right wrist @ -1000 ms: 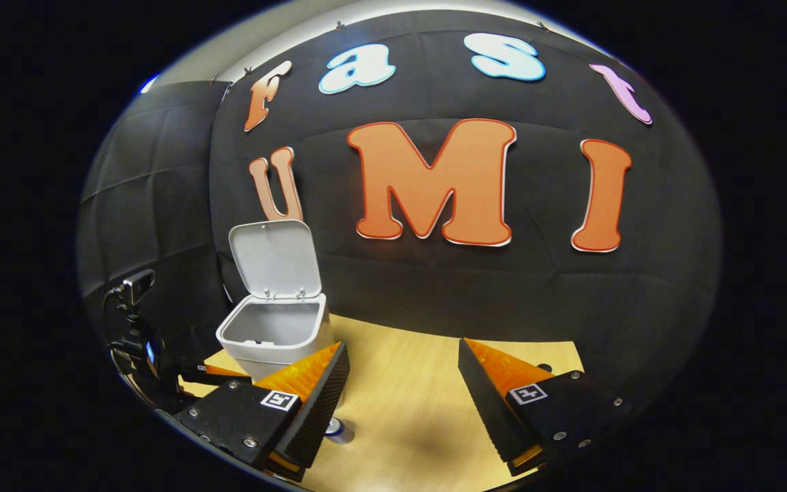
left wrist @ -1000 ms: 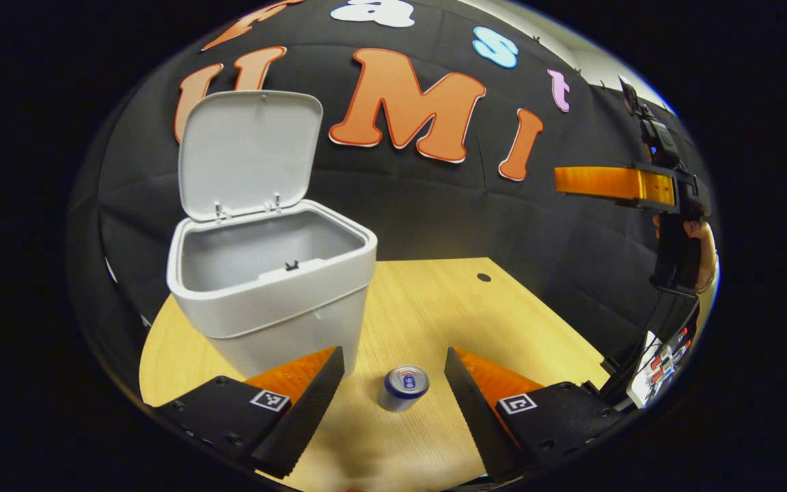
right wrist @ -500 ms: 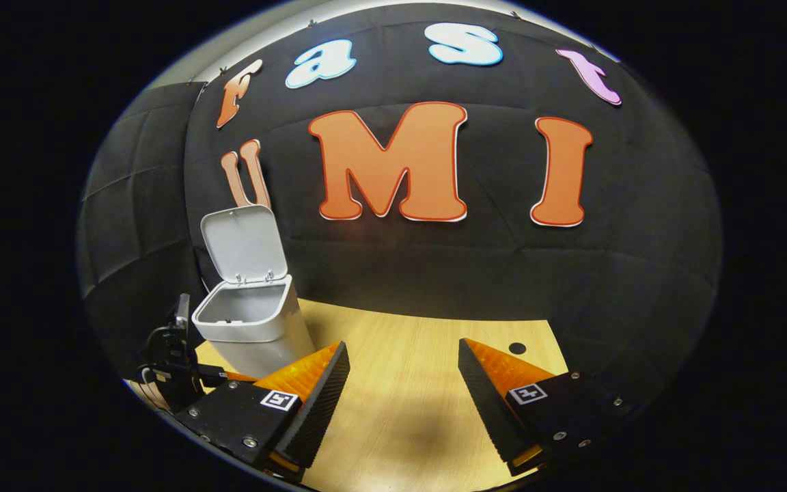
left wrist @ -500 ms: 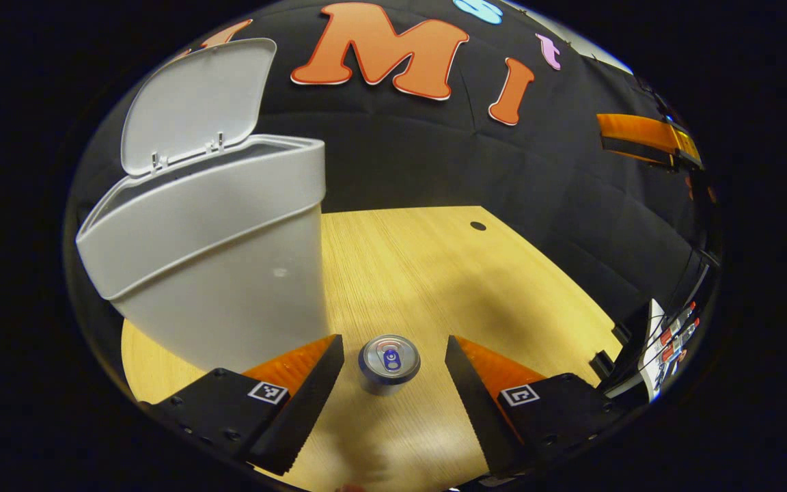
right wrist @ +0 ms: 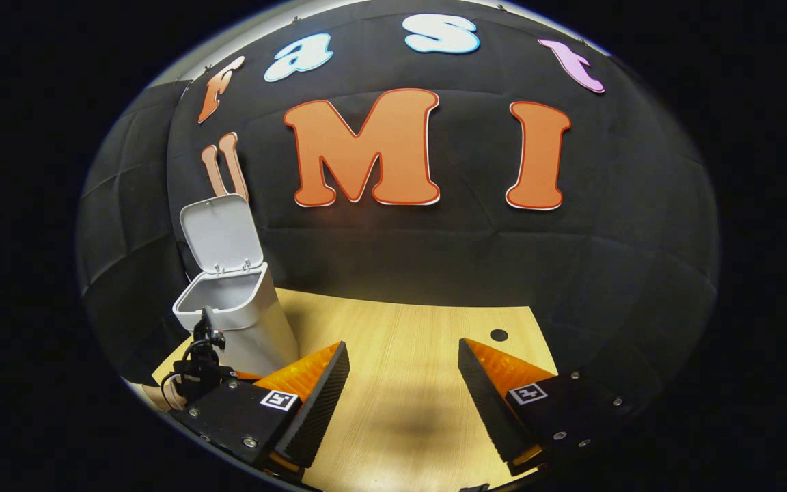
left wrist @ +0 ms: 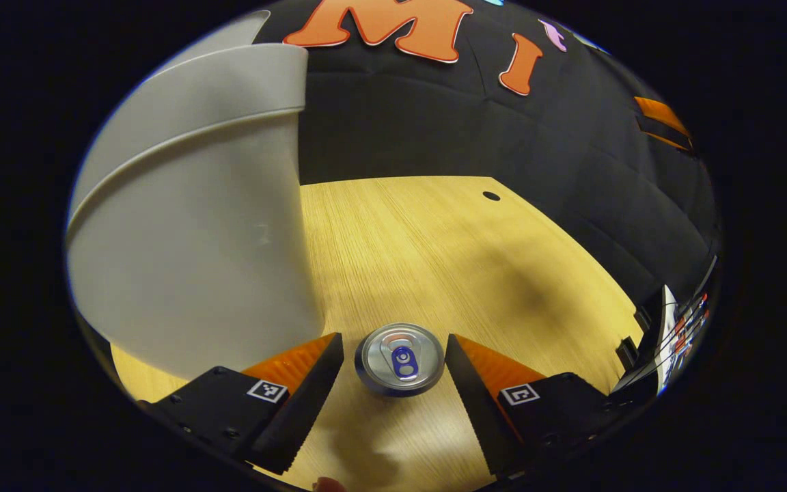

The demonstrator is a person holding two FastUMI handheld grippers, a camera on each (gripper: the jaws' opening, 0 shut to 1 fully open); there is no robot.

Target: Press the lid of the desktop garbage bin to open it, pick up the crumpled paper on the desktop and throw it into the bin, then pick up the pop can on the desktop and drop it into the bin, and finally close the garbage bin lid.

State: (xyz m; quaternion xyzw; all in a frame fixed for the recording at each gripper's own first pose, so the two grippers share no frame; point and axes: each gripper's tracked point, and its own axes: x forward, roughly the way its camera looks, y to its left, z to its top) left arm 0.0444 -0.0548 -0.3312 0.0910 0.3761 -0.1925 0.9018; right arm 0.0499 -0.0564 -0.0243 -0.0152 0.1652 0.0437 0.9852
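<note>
While the right gripper [right wrist: 404, 389] hangs wide open and empty, the left gripper [left wrist: 393, 372] straddles the can [left wrist: 399, 359], jaws wide, ready to close.

In the right gripper view, the right gripper [right wrist: 404, 383] is held above the wooden desktop [right wrist: 414, 342], its two fingers spread wide apart with nothing between them. Far to the left, the white garbage bin [right wrist: 243, 321] is seen standing on the desktop with its lid [right wrist: 219, 232] raised upright at the back. Just in front of the bin, at the near left, the left gripper [right wrist: 199, 362] is partly seen, too small for its jaws to be judged. A small dark hole [right wrist: 499, 335] is noted in the desktop at far right.
</note>
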